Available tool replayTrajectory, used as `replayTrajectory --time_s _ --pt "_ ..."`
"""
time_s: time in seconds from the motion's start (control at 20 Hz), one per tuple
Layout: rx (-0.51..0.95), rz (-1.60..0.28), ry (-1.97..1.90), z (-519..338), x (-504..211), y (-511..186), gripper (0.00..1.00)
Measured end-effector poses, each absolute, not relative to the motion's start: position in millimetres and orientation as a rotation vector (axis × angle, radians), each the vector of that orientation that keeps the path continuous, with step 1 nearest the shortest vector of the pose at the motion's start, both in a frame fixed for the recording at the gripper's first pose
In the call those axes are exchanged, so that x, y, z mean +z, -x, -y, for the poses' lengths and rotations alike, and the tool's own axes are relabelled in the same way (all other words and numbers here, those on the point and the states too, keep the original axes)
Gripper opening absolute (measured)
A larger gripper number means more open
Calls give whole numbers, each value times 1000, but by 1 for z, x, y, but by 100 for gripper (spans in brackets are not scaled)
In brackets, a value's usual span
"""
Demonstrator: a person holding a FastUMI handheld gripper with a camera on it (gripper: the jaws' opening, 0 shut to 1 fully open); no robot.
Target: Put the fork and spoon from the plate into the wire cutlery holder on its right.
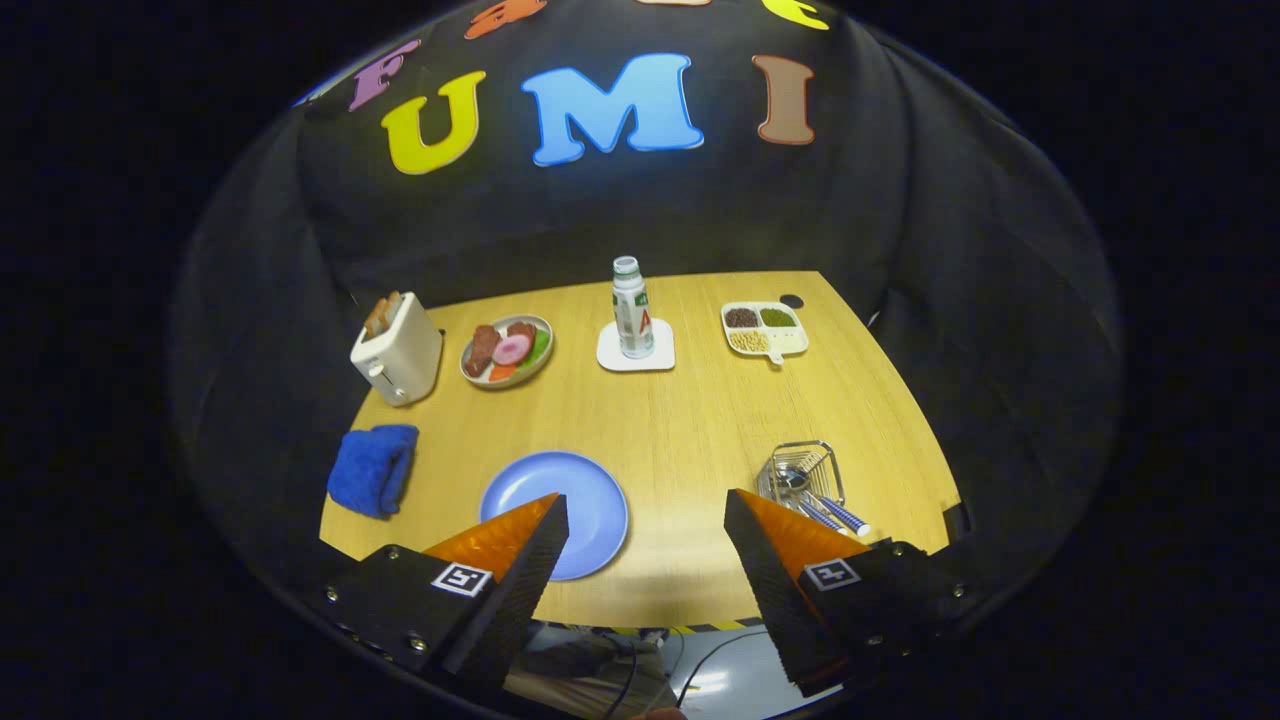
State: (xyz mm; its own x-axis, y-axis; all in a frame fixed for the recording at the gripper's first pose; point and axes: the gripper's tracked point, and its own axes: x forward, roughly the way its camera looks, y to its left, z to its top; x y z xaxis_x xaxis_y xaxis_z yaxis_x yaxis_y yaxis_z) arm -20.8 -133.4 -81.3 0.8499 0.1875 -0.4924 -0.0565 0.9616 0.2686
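Looking down over a wooden table, items listed left to right:

Blue cloth: lying folded near the table's left edge.
Toaster: standing behind the cloth, with bread slices poking out of its top.
Food plate: sitting just right of the toaster, carrying what looks like meat and vegetable pieces.
Blue plate: lying near the front edge, its surface bare, partly covered by the left finger.
Gripper: hovering above the table's front edge, fingers spread wide apart, holding and touching nothing.
Bottle: standing upright on a white coaster, beyond the fingers.
Divided tray: resting toward the far right, holding dark, green and pale grains.
Wire cutlery holder: sitting right of the blue plate, just beyond the right finger.
Spoon and fork: resting in the holder, striped handles sticking out toward the front.
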Motion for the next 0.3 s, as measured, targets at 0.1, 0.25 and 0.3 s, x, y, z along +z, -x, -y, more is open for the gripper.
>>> replayTrajectory --time_s 0.1,0.25,0.3 --pt "95 -346 -216 142 -56 22 97" --pt "80 -139 -142 145 -26 36 97" --pt "80 -103 -134 145 -21 38 97"
